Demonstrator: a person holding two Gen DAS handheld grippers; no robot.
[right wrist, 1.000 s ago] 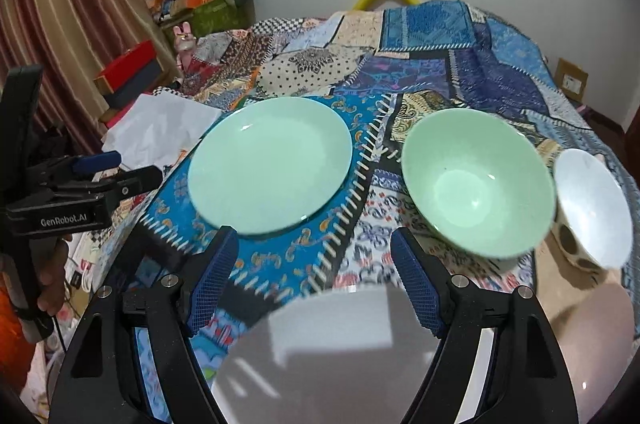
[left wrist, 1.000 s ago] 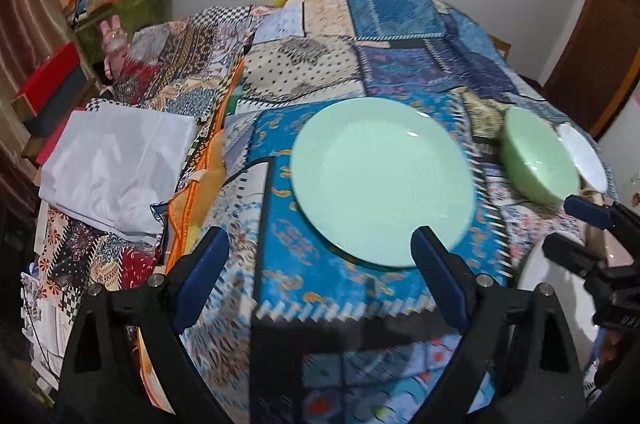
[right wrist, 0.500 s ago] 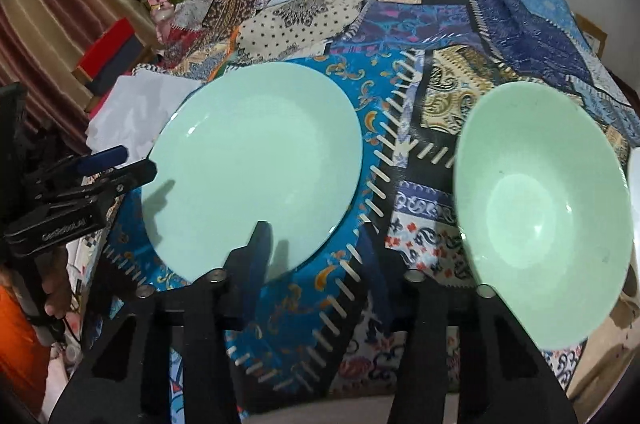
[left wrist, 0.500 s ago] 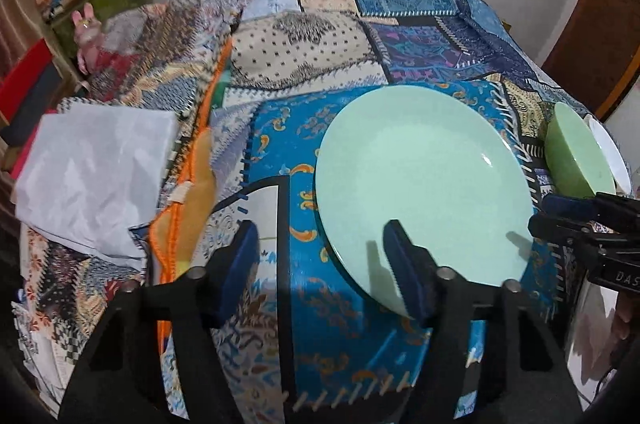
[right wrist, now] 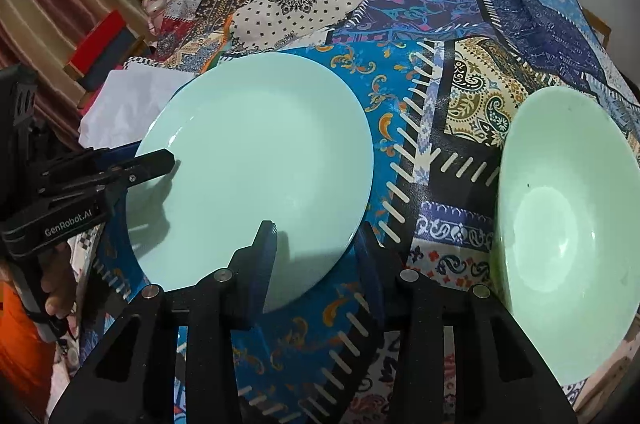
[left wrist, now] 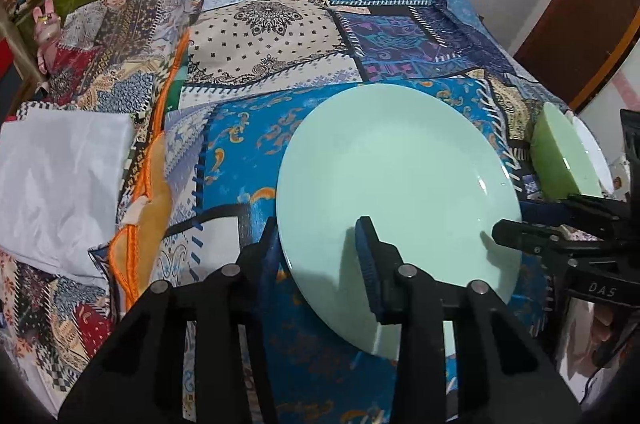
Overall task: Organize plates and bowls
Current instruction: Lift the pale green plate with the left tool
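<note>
The pale green plate (left wrist: 396,192) is lying on the patchwork cloth (left wrist: 280,36), gripped at its near edge by both the left gripper (left wrist: 320,256) and the right gripper (right wrist: 320,256), jaws closing on its rim. The green bowl (right wrist: 568,228) is sitting just right.

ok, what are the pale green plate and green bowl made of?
Round pale green plate: likely opal glass or glazed ceramic; smooth, glossy, small highlights near the rim. Deep green bowl: apparently the same, opaque, with a soft sheen inside. Melamine can't be ruled out.

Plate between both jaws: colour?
Plain pale mint green plate, no pattern; right wrist view shows it best.
</note>
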